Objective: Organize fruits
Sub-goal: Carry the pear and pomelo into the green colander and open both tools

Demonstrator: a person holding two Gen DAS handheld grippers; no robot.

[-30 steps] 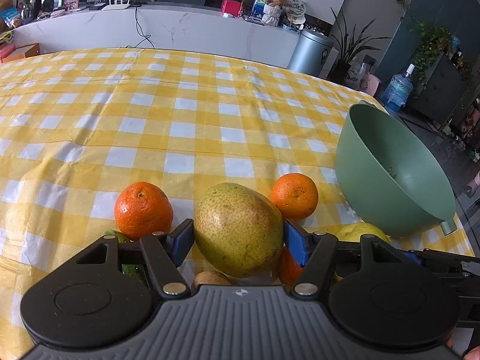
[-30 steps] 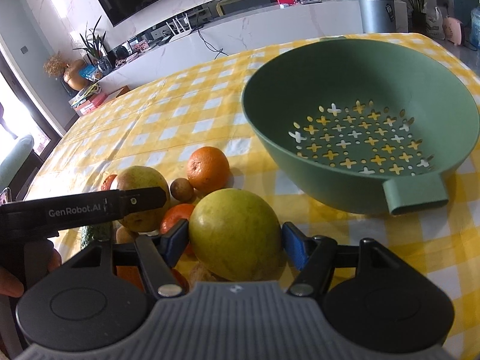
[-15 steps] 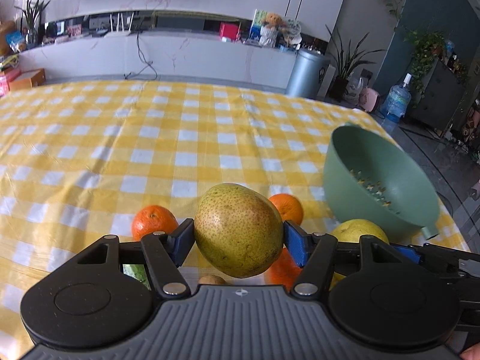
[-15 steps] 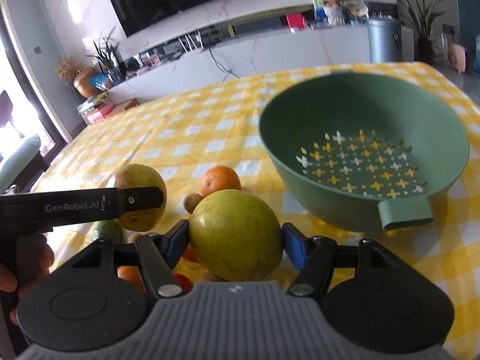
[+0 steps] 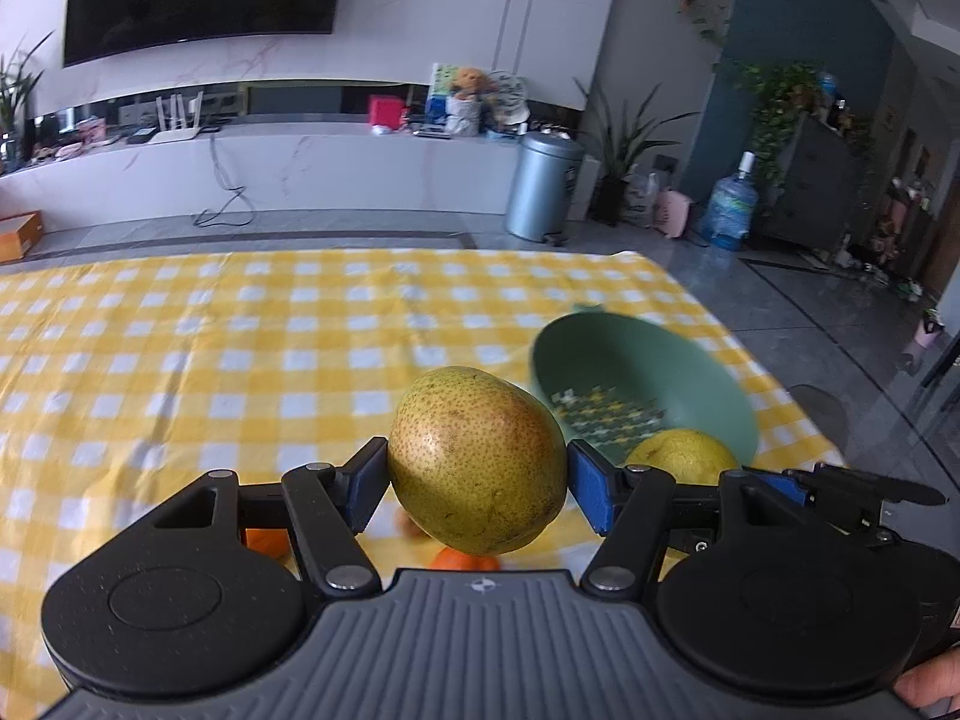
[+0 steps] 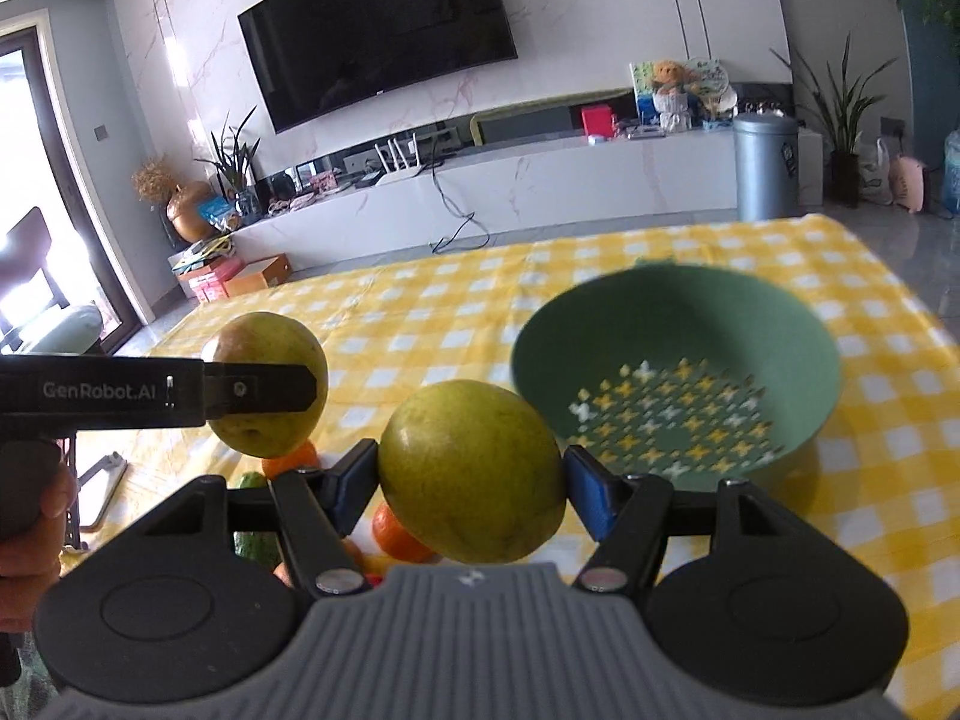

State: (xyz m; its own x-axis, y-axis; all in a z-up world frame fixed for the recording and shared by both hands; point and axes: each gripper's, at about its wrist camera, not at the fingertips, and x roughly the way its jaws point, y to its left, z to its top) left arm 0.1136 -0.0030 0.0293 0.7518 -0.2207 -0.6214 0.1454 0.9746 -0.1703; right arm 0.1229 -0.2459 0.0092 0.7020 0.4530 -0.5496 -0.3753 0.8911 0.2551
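My left gripper (image 5: 477, 480) is shut on a speckled brownish-green pear (image 5: 477, 459), held well above the table. My right gripper (image 6: 471, 477) is shut on a yellow-green round fruit (image 6: 471, 471), also lifted. That fruit shows in the left wrist view (image 5: 681, 456) and the left pear in the right wrist view (image 6: 267, 384), to the left of my right gripper. A green colander bowl (image 6: 672, 354) stands on the yellow checked cloth, ahead and right of both grippers; it holds nothing and also shows in the left wrist view (image 5: 648, 366).
Oranges (image 6: 399, 534) and a green fruit (image 6: 255, 543) lie on the cloth below the grippers, mostly hidden. The table's right edge (image 5: 774, 372) runs just beyond the bowl. A low cabinet, a metal bin and plants stand far behind.
Both grippers have risen from the fruit pile with their fruit still held. The table and bowl now look lower and farther away.
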